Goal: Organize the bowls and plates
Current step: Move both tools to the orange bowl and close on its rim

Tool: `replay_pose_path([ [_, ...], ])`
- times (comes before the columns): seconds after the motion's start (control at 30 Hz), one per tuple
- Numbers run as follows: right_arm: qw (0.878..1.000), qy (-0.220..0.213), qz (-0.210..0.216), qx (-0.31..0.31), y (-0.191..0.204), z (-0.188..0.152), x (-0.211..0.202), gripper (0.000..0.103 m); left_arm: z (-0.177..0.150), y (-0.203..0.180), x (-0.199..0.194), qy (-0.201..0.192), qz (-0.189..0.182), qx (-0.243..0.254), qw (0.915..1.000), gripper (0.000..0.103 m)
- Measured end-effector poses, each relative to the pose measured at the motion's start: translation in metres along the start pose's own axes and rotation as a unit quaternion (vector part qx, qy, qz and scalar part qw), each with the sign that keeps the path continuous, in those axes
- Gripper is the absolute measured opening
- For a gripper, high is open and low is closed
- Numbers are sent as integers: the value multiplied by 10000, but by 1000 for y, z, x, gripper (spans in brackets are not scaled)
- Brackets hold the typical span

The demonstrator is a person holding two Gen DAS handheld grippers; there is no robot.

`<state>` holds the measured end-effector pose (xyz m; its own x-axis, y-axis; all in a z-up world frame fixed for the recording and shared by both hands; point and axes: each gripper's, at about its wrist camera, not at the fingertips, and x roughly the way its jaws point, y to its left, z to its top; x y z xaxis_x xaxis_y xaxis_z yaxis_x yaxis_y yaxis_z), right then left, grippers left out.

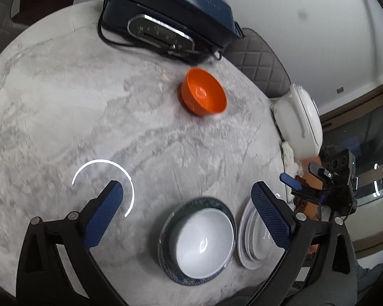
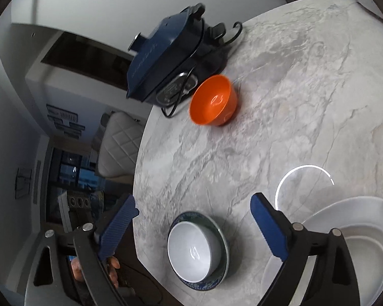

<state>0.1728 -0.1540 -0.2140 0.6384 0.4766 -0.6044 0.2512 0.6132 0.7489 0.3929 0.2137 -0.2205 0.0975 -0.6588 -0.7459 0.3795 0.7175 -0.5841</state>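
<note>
A white bowl (image 1: 204,239) (image 2: 194,250) sits inside a dark blue patterned dish (image 1: 166,232) (image 2: 223,232) near the table's front edge. To its right lies a stack of white plates (image 1: 250,244) (image 2: 357,229). An orange bowl (image 1: 204,91) (image 2: 213,100) stands alone farther back, close to the cooker. My left gripper (image 1: 186,185) hangs above the nested bowl, open and holding nothing. My right gripper (image 2: 194,200) (image 1: 297,170) is also open and empty, above and short of the same bowl, with one finger over the plate stack.
A dark blue electric cooker (image 1: 171,17) (image 2: 166,58) with its cord stands at the back of the round marble table (image 1: 63,102) (image 2: 306,102). A white lidded appliance (image 1: 301,122) sits off the right edge beside a quilted chair (image 1: 260,58). A hand (image 2: 112,265) shows below the left finger.
</note>
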Motion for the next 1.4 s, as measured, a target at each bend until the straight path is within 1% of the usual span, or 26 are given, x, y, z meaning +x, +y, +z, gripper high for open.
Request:
replay_pose_path([
  [0.07,9998,-142,13,163,-9,18,-10,95,24,1,-2,-205,2,223,9995,102],
  [0.13,9990,-258,108,344,-16,39,-15,95,49,3,3,-182,-23,314,9993,102],
  [0.23,9982,-308,202,469,-25,68,-15,95,83,2,26,145,-9,340,9993,102],
  [0.3,9981,-234,214,533,-29,87,-4,95,103,0,48,415,137,394,9983,102],
  [0.33,9982,-169,235,527,-31,95,2,95,111,-2,58,539,144,426,9975,102],
  [0.4,9986,-24,229,474,-33,110,18,95,126,0,83,765,291,349,9960,102],
  [0.5,9980,269,282,492,-37,129,49,91,142,3,114,906,379,324,9946,102],
  [0.53,9979,354,248,478,-38,134,59,90,148,4,123,932,442,324,9941,102],
  [0.6,9976,495,159,466,-41,141,77,89,157,3,138,1013,432,352,9933,102],
  [0.7,9963,671,106,521,-49,149,99,83,168,0,156,1068,518,491,9917,100],
  [0.8,9952,766,113,600,-56,153,112,82,174,-3,171,1132,633,670,9893,100],
  [0.9,9944,861,143,594,-59,155,119,78,176,-4,185,1185,645,769,9879,100],
  [0.97,9937,940,146,599,-60,155,124,77,177,-2,191,1212,579,787,9878,100],
  [1.03,9932,987,152,595,-61,154,127,76,178,-1,195,1207,593,824,9875,99],
  [1.1,9929,993,182,634,-63,154,129,74,179,-2,199,1170,647,837,9875,94],
  [1.17,9926,1015,190,635,-65,156,132,73,180,0,201,1172,679,806,9875,78],
  [1.23,9922,1093,142,586,-63,158,139,71,180,1,205,1224,718,806,9866,72],
  [1.3,9918,1142,96,559,-62,158,143,71,179,2,207,1231,709,820,9865,71],
  [1.33,9918,1145,90,558,-62,158,143,70,178,2,208,1225,680,809,9868,69],
  [1.37,9918,1149,77,560,-62,158,144,69,177,2,209,1216,637,795,9873,64],
  [1.4,9919,1135,54,566,-63,158,143,64,176,1,212,1232,583,778,9876,62],
])
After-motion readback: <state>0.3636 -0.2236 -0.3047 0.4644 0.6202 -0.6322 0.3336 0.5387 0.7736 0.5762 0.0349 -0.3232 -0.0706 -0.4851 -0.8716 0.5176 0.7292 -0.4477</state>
